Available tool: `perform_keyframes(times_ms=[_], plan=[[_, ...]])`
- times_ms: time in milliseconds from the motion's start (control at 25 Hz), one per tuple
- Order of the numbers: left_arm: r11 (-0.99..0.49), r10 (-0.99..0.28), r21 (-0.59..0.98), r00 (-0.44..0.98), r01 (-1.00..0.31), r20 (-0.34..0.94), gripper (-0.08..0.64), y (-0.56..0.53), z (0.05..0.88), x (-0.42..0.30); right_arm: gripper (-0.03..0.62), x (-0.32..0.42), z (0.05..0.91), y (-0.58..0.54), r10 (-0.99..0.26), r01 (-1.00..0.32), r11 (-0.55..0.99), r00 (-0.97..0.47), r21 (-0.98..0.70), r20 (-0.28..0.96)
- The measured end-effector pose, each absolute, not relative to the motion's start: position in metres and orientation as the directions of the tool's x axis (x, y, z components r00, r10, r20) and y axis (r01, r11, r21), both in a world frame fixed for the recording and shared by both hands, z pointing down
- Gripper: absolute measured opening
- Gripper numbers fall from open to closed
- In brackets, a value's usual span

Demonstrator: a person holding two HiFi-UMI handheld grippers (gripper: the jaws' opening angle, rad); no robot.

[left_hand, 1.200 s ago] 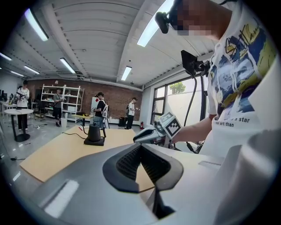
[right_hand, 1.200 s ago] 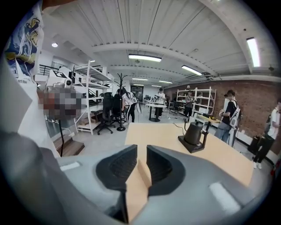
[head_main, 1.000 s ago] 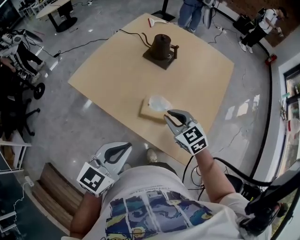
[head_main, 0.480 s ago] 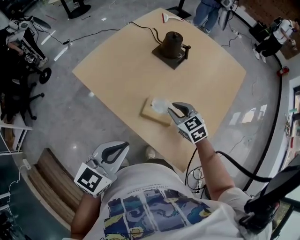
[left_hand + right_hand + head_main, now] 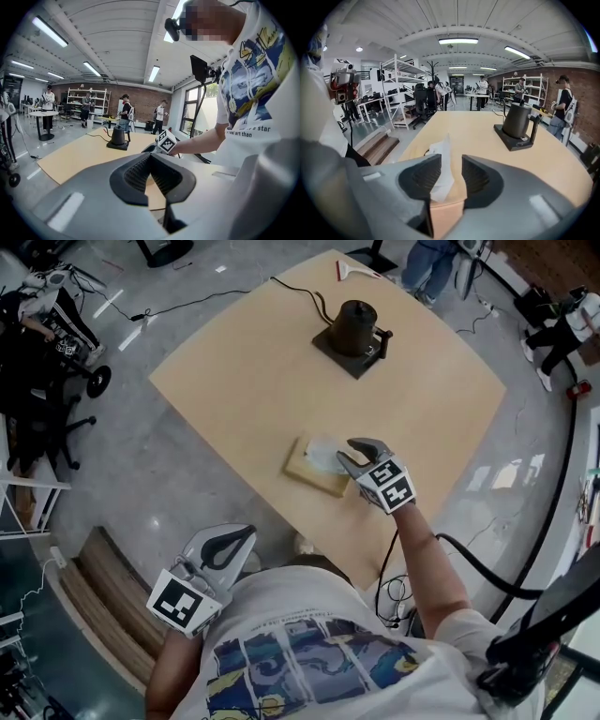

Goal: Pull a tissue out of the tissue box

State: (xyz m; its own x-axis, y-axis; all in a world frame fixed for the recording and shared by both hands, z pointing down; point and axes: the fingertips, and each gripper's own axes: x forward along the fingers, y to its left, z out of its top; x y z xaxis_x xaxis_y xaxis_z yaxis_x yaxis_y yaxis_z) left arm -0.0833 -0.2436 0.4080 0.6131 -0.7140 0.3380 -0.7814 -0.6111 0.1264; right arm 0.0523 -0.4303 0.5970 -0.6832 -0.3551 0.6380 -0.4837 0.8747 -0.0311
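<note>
A tan tissue box (image 5: 311, 468) lies near the front edge of the wooden table (image 5: 244, 371), with a white tissue (image 5: 323, 450) sticking up from its top. My right gripper (image 5: 350, 457) reaches down over the box from the right. In the right gripper view its jaws are opening, and the tissue (image 5: 440, 169) stands upright in the gap between the ribbed pads (image 5: 425, 177), above the box (image 5: 447, 214). My left gripper (image 5: 246, 533) hangs shut and empty beside the person's body, off the table. In the left gripper view its pads (image 5: 165, 176) meet with nothing between them.
A dark kettle on its base (image 5: 354, 326) stands at the table's far side, with a black cable (image 5: 298, 292) running off. Wooden steps (image 5: 103, 606) lie at lower left and office chairs (image 5: 42, 418) at left. People stand beyond the table (image 5: 433, 263).
My right gripper has come down and forward onto the tissue box, and its jaws have spread around the tissue. The left gripper has hardly moved.
</note>
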Motion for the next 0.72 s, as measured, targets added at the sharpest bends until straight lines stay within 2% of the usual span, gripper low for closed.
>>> perform_keyframes(times_ms=[520,720], plan=[[-0.608,-0.704,0.149,0.616,-0.780,0.352,0.003,-0.255,0.410,-0.080,0.124,0.039,0.629,-0.425,-0.214,-0.410,0.901,-0.700,-0.138,0.682],[-0.608,-0.708,0.137,0.613,-0.782,0.352,0.003,-0.252,0.411,-0.086,0.077,0.037,0.630,-0.420,-0.214,-0.407,0.904,-0.691,-0.127,0.690]])
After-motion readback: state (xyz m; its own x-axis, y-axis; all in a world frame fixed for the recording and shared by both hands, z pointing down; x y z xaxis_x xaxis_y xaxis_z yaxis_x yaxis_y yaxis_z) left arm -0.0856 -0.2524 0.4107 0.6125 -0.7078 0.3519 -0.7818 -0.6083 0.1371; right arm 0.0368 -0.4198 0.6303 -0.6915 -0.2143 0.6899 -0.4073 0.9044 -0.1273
